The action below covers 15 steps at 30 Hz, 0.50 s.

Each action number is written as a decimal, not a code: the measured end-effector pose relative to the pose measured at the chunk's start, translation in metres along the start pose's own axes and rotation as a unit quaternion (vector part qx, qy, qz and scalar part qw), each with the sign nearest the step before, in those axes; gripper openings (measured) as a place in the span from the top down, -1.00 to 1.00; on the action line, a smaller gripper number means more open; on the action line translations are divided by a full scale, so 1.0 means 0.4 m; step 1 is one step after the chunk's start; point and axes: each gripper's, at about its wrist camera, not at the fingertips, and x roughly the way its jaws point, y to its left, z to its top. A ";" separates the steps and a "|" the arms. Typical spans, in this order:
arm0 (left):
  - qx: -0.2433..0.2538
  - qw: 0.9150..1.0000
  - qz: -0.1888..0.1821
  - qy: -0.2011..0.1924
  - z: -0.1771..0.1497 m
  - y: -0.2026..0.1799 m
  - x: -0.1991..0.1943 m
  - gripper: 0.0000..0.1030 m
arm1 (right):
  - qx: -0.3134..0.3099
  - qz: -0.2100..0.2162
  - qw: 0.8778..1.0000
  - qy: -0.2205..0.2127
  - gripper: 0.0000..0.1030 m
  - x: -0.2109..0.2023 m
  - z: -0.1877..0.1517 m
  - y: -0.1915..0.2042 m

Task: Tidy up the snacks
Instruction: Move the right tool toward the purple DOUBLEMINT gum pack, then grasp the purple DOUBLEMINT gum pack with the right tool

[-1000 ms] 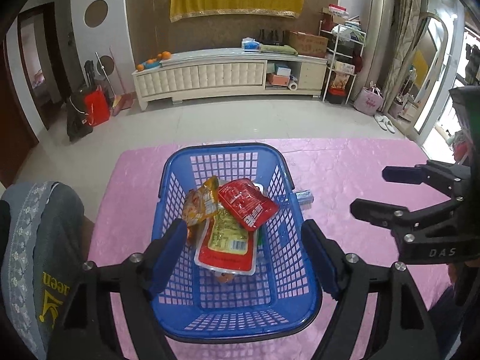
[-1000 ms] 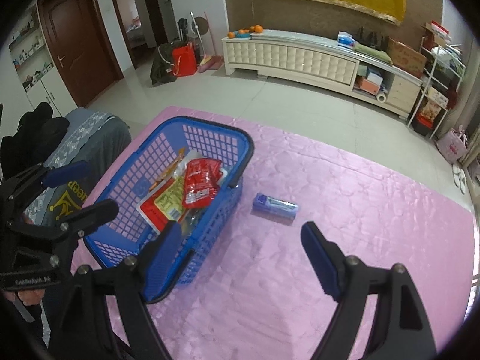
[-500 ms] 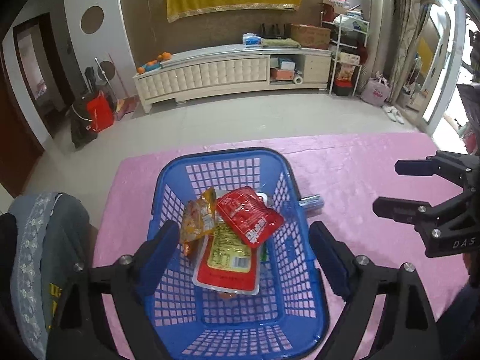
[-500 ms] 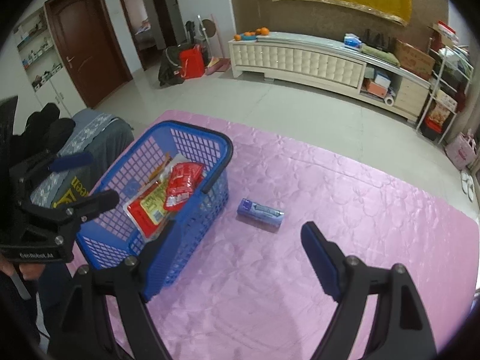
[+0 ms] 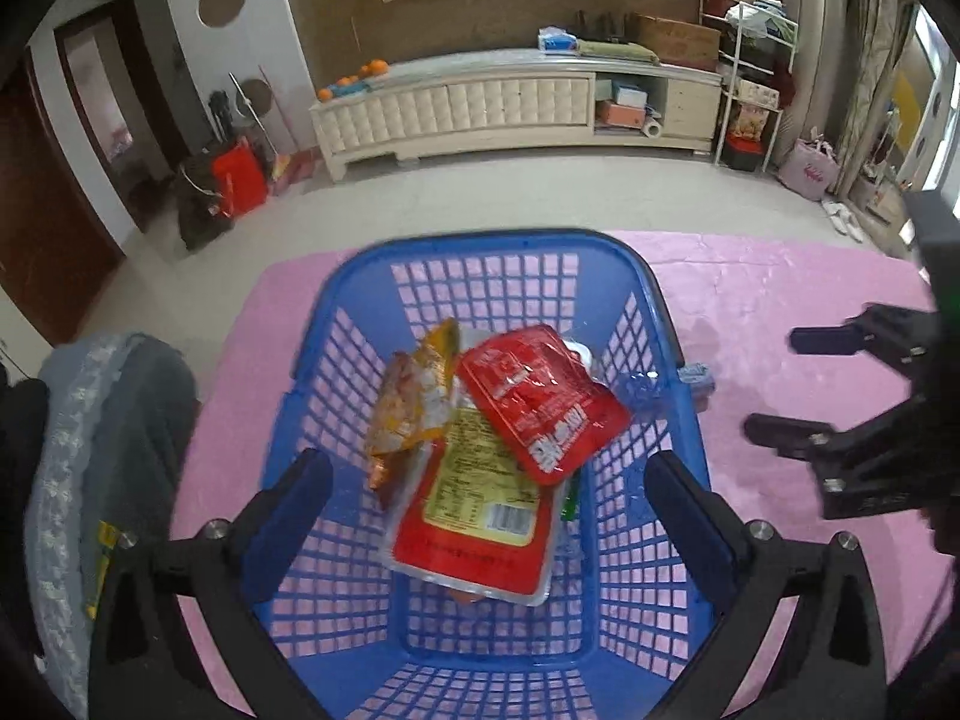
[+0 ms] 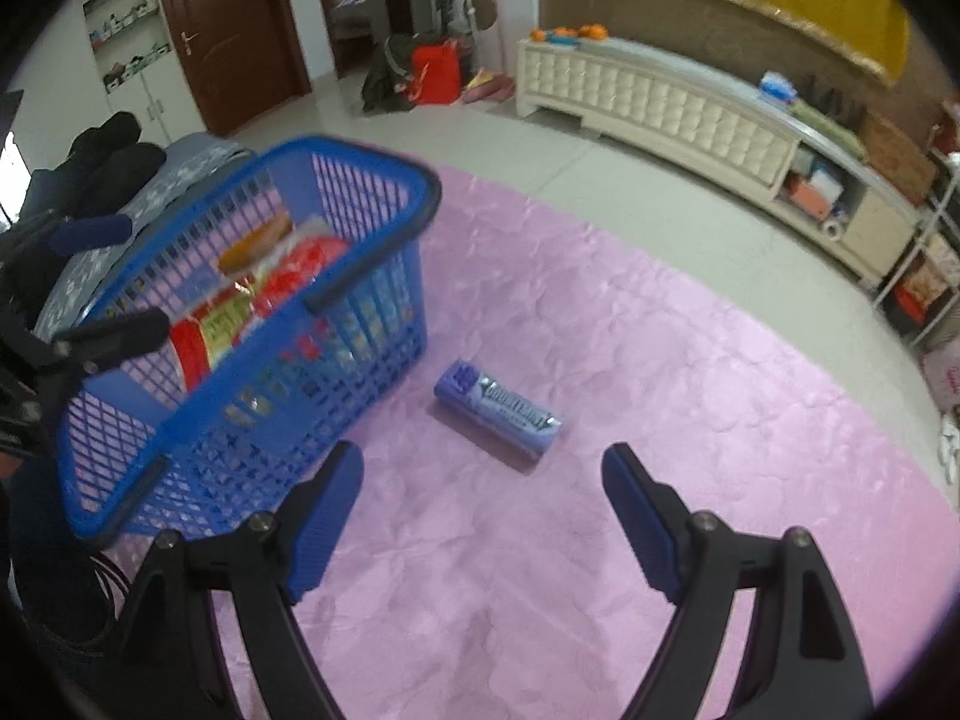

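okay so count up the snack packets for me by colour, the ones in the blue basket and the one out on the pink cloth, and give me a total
Red packets: 2, the small red pouch and the large red-and-yellow pack under it
Orange packets: 1, the orange pouch
Purple packets: 1, the purple pack on the pink cloth beside the basket
Total: 4

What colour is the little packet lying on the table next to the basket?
The packet is purple-blue with pale lettering. The right wrist view shows it best.

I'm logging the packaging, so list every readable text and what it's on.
Purple roll pack: white lettering, too blurred to read.
Small red pouch: white characters, not legible.
Large red-and-yellow pack: fine print and barcode, too small.
Orange packet: nothing readable.
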 end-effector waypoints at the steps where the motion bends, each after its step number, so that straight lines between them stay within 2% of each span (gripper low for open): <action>1: -0.001 1.000 0.004 0.004 -0.002 0.001 0.007 -1.00 | -0.004 0.002 1.000 0.004 -0.65 0.014 -0.002 -0.003; 4: 0.001 1.000 0.022 0.002 -0.006 -0.002 0.015 -1.00 | -0.022 0.010 1.000 0.007 -0.65 0.054 -0.005 -0.015; 6: -0.002 1.000 0.026 -0.001 -0.005 -0.002 0.019 -1.00 | -0.029 0.032 0.999 0.009 -0.65 0.081 0.004 -0.026; 10: -0.029 1.000 0.006 0.003 -0.002 0.009 0.031 -1.00 | -0.059 0.049 0.997 0.010 -0.65 0.132 0.027 -0.029; 13: -0.036 0.999 0.015 0.014 -0.006 0.016 0.047 -1.00 | -0.081 0.068 0.994 0.013 -0.65 0.171 0.034 -0.025; 15: -0.045 0.999 0.006 0.014 -0.009 0.028 0.046 -1.00 | -0.109 0.063 0.992 0.013 -0.55 0.190 0.034 -0.020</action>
